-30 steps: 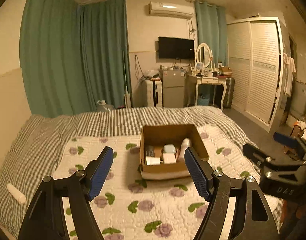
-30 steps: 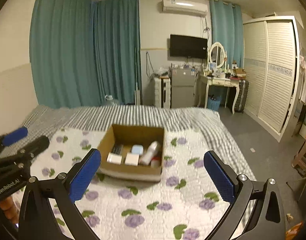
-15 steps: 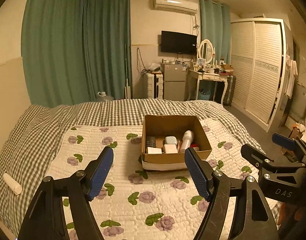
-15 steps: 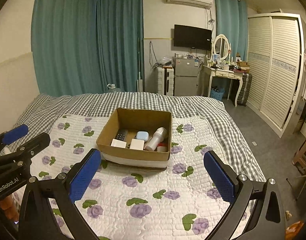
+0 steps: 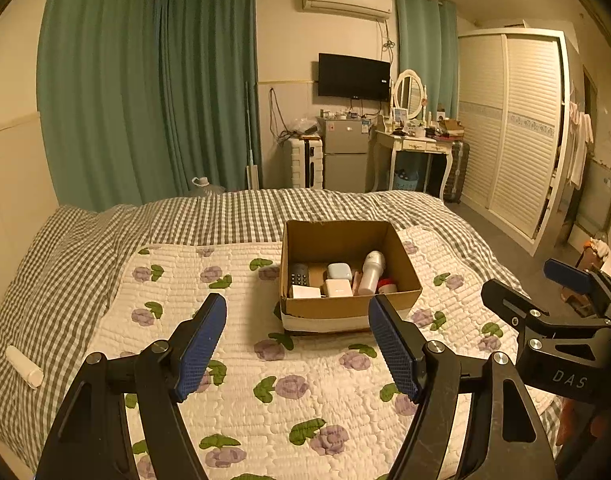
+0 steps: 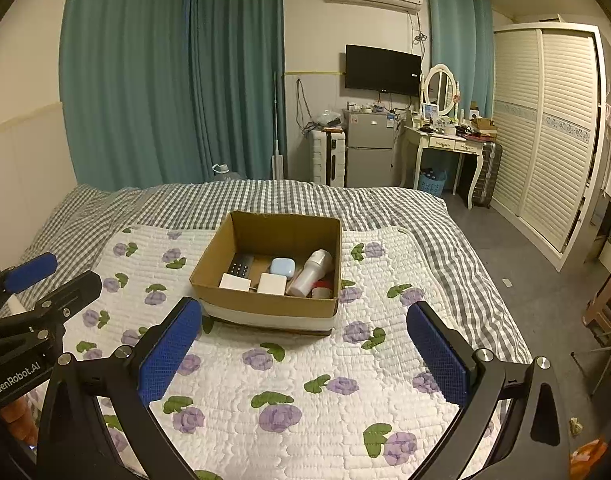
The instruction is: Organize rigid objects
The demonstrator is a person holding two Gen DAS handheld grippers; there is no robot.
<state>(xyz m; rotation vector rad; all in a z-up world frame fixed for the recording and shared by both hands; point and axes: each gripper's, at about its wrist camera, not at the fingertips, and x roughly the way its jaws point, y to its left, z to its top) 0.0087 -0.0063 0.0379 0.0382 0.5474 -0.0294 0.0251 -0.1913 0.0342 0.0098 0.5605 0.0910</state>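
Observation:
An open cardboard box (image 5: 347,308) (image 6: 265,306) sits on the flowered quilt in the middle of the bed. Inside lie a dark remote (image 6: 241,269), a pale blue case (image 6: 283,267), two small white boxes (image 6: 272,284), a white bottle (image 6: 311,268) on its side and a red item. My left gripper (image 5: 297,340) is open and empty, held above the quilt short of the box. My right gripper (image 6: 305,348) is open and empty, also short of the box. Each gripper shows at the edge of the other's view.
A white tube (image 5: 24,367) lies on the checked sheet at the bed's left edge. Beyond the bed stand green curtains, a small fridge (image 6: 369,152), a dressing table (image 6: 445,140) and a white wardrobe (image 6: 545,128). Grey floor lies to the right.
Both views now show the bed and box lower and closer, with more of the box's inside visible. Both grippers stay open and empty.

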